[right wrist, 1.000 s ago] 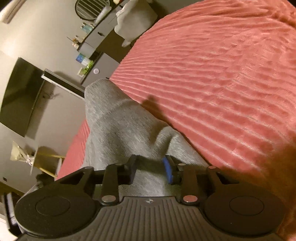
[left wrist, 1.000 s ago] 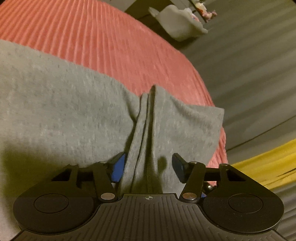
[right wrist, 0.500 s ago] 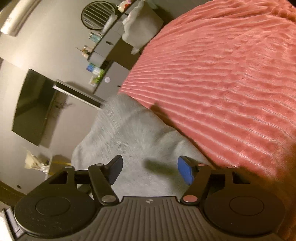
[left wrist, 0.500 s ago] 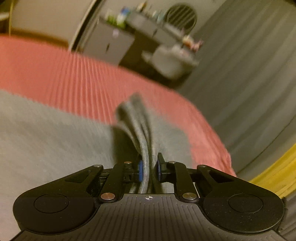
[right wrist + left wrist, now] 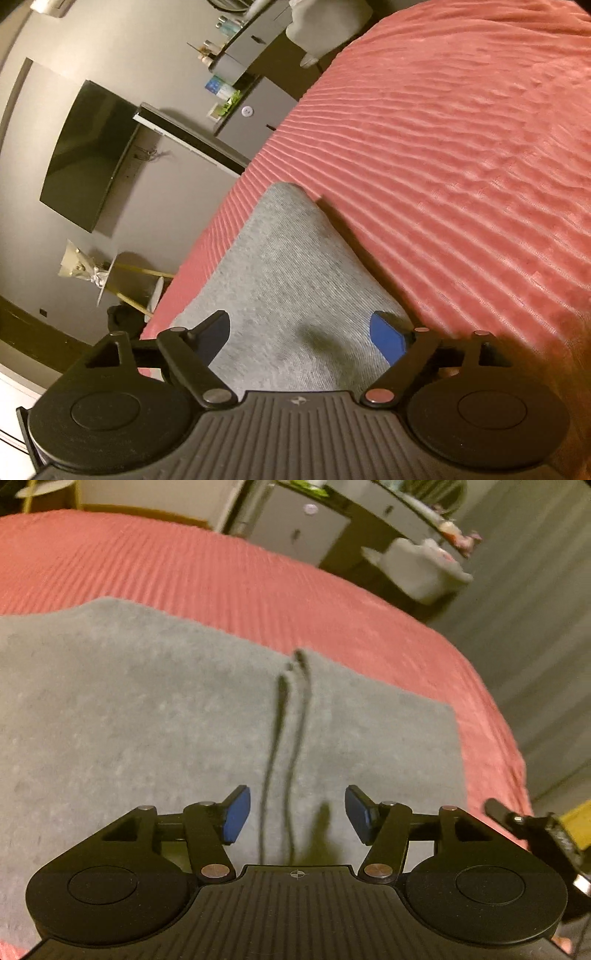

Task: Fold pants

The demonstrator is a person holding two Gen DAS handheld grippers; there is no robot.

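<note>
Red ribbed bedspread (image 5: 229,579) carries the grey pants (image 5: 147,709); dresser (image 5: 255,107) at 12 o'clock. Left hand-held gripper (image 5: 297,814) and right hand-held gripper (image 5: 301,338) both gape wide, empty, over cloth.

The left gripper (image 5: 297,818) is letting go: its jaws, clamped on a raised pleat of the grey pants (image 5: 147,720) half a second ago, are now standing wide apart, and the pleat is sinking into two thin creases on the cloth. The right gripper (image 5: 301,338), pinched on the fabric a second ago, is spreading its jaws wider than half a second back, and the pants' lifted hump is lying flat on the red bedspread (image 5: 461,166).
</note>
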